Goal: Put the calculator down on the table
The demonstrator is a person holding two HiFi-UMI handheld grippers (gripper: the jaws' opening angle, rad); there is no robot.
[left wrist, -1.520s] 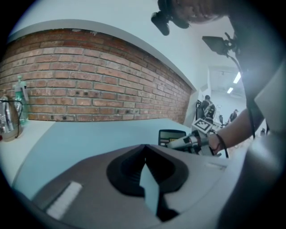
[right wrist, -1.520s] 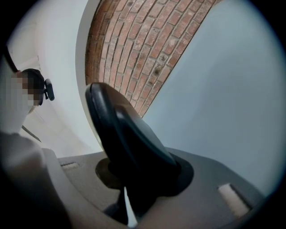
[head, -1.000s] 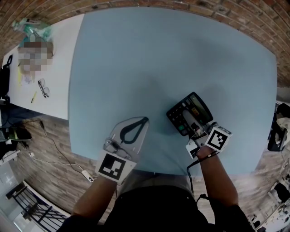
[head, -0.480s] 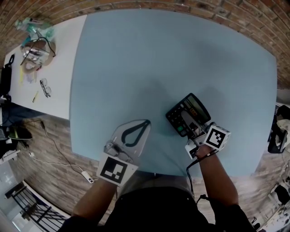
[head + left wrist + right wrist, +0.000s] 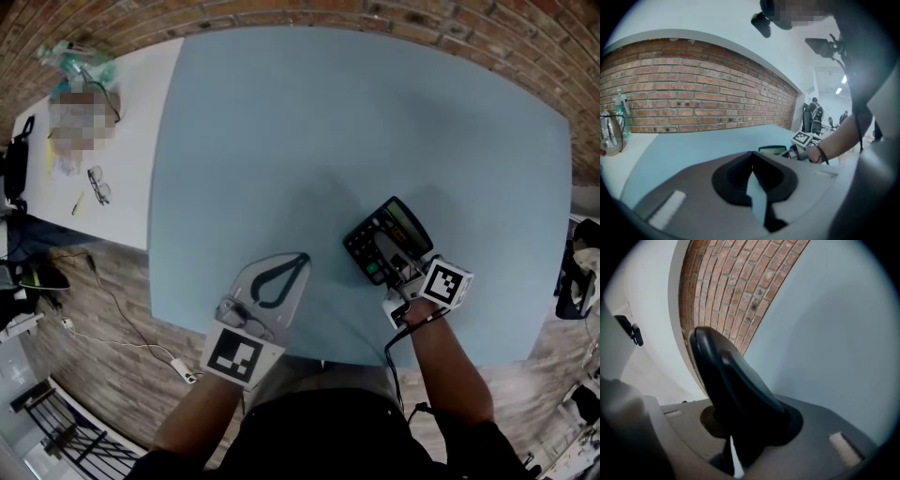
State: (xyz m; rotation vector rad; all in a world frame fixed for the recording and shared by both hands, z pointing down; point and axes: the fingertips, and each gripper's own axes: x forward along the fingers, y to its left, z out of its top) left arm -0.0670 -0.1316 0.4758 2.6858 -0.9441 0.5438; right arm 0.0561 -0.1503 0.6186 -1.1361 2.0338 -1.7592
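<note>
Now we grip the black calculator (image 5: 405,221) in our right tool (image 5: 391,255) over the blue table (image 5: 356,122); our left tool (image 5: 298,259) is closed on nothing. Key print is too small to read.

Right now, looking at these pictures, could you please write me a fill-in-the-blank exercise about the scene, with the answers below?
1. The right claw grips a black ____.
2. The left claw holds ____.
3. The table has a light ____ top.
4. The wall behind it is made of red ____.
Missing words: calculator; nothing; blue; brick.
</note>
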